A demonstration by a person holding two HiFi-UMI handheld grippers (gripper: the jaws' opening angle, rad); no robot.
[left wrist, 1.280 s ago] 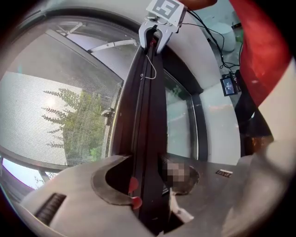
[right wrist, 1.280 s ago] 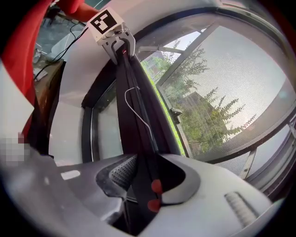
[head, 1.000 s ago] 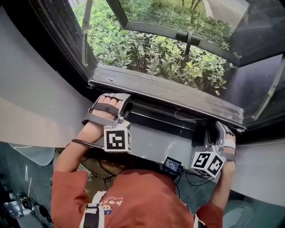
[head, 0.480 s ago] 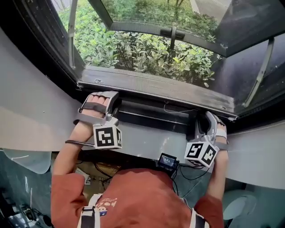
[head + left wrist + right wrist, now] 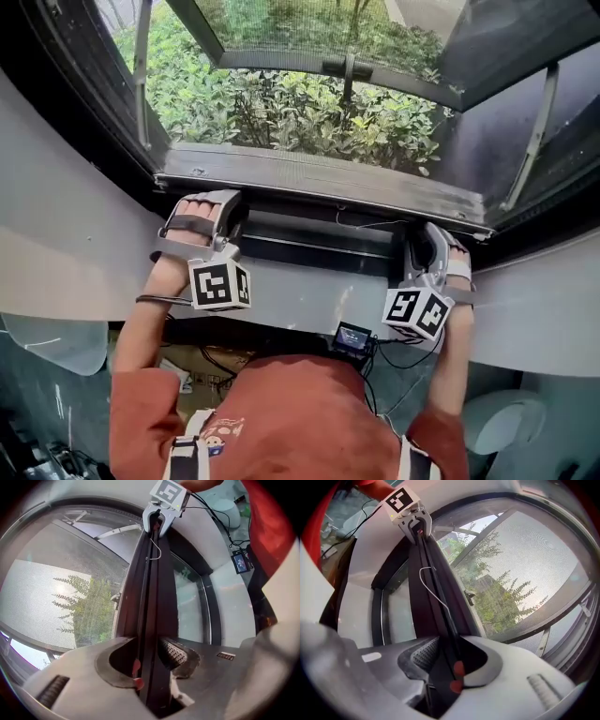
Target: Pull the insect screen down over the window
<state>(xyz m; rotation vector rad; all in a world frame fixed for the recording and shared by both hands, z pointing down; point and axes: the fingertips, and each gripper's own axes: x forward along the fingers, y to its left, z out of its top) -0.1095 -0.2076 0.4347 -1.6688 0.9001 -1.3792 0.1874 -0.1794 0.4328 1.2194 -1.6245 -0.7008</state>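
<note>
Two grippers on the screen bar (image 5: 314,246), just above the sill (image 5: 309,292).
Head view: bar lies level. Left gripper view: left gripper (image 5: 151,660), jaws closing onto it. Right gripper view: right gripper (image 5: 443,660) clamps it. Uneven pulling could skew and jam it.

The insect screen's dark bar (image 5: 317,246) lies level beneath the open window (image 5: 281,59).

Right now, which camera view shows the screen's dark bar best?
The head view: the dark bar runs across it, from gripper to gripper. The gripper views show it lengthwise, foreshortened: between the closing fingers of the left gripper, and held in the fingers of the right gripper.
</note>
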